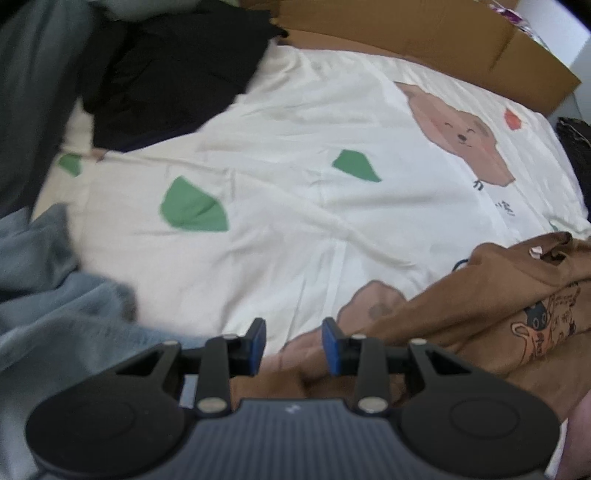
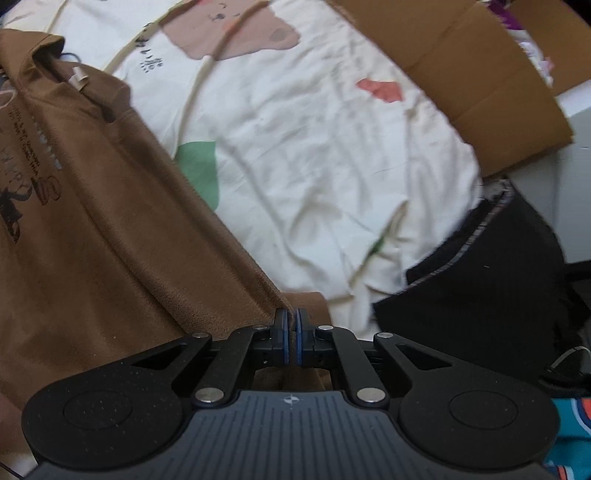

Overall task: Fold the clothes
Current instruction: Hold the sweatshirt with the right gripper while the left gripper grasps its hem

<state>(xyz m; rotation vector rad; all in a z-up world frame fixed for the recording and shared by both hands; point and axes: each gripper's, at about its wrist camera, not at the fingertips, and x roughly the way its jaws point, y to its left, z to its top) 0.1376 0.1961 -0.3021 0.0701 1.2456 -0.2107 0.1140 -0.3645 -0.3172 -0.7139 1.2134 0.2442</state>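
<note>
A brown T-shirt (image 2: 92,221) with a cartoon print lies spread on the white printed bed sheet (image 2: 314,166). My right gripper (image 2: 291,317) is shut on the shirt's near edge, and a fold of brown fabric shows between the blue pads. In the left wrist view the same brown T-shirt (image 1: 480,295) lies bunched at the lower right. My left gripper (image 1: 293,328) hovers just over its left edge. Its jaws stand apart with nothing pinched between them.
A black garment (image 1: 166,74) lies at the far left of the sheet (image 1: 295,147), and light blue denim (image 1: 48,295) is heaped at the near left. A cardboard box (image 1: 424,33) borders the far side. Another dark cloth (image 2: 480,277) hangs off the bed's right edge.
</note>
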